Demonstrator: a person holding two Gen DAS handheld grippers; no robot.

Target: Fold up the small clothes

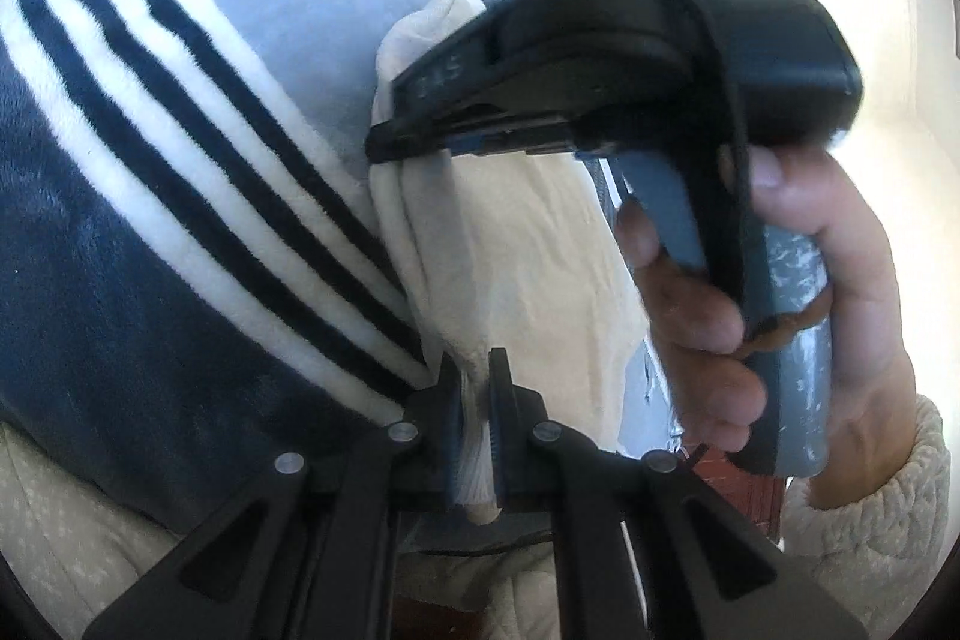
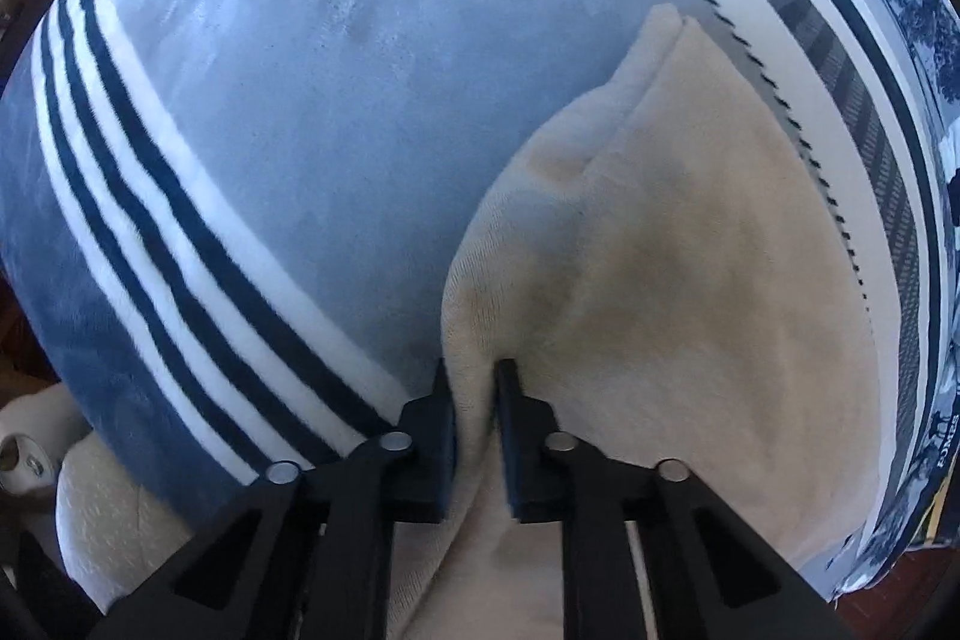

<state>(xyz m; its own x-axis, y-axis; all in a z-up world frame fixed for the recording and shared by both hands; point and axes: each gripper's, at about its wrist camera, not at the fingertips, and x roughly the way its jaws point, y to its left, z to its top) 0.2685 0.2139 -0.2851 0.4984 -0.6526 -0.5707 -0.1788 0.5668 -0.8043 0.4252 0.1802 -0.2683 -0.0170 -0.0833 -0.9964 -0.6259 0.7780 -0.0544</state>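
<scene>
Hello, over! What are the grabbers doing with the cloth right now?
Left hand-held gripper shut on cream cloth. Right hand-held gripper shut on same cloth. Cloth lies on striped blue blanket. Nothing in the way.

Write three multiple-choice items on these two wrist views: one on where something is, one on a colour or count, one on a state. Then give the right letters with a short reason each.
1. What does the cream garment lie on?
A. a bare wooden floor
B. a blue blanket with striped bands
C. a metal tray

2. How many dark stripes run through the white band of the blue blanket?
A. one
B. three
C. six

3. What is the left hand-held gripper doing?
A. open above the fabric
B. shut on an edge of the cream garment
C. shut on the blanket alone

Answers:
1 B: blue plush shows beside and beyond the cream fabric.
2 B: three dark lines sit between white ones.
3 B: cream fabric is pinched between its fingers; the right hand-held gripper grips it too.
</scene>
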